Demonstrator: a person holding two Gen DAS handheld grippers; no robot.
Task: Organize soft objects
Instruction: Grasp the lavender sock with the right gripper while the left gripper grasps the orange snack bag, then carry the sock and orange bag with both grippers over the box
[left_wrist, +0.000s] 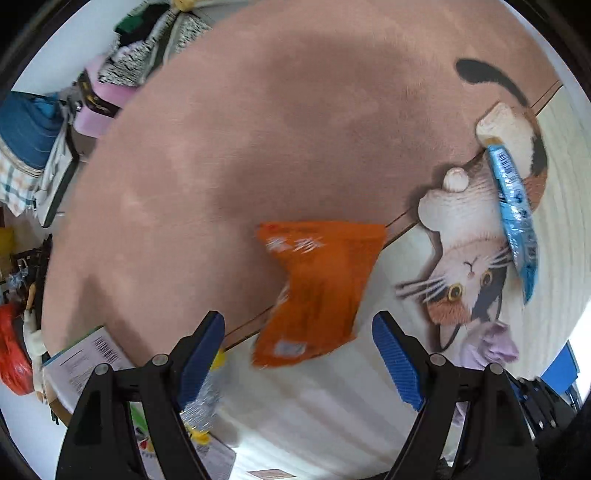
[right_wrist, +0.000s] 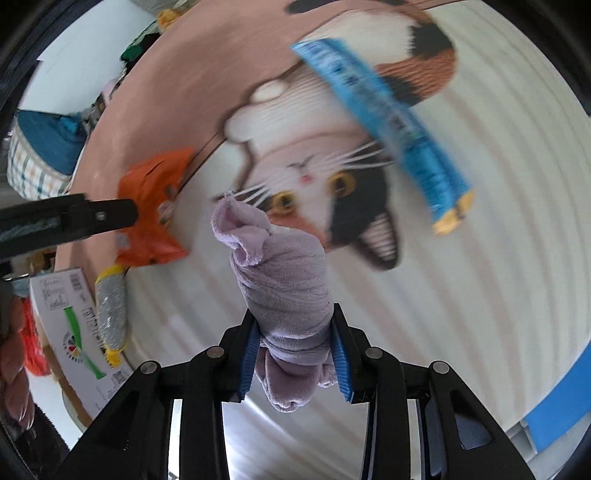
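While left tongs (left_wrist: 298, 360) gape, right tongs (right_wrist: 295, 354) clamp lilac cloth (right_wrist: 284, 288).

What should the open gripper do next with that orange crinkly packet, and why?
Probably ease the left gripper forward and close on the orange crinkly packet: its blue-padded jaws are wide open with the packet just ahead, while the right gripper is busy clamping the rolled lilac cloth.

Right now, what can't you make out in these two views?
- Orange packet: print blurred in both views.
- Blue packet: label smeared by motion in the right wrist view.
- Lilac cloth: its lower end is hidden between the right hand-held gripper fingers.
- Left hand-held gripper: open, touching nothing visible.
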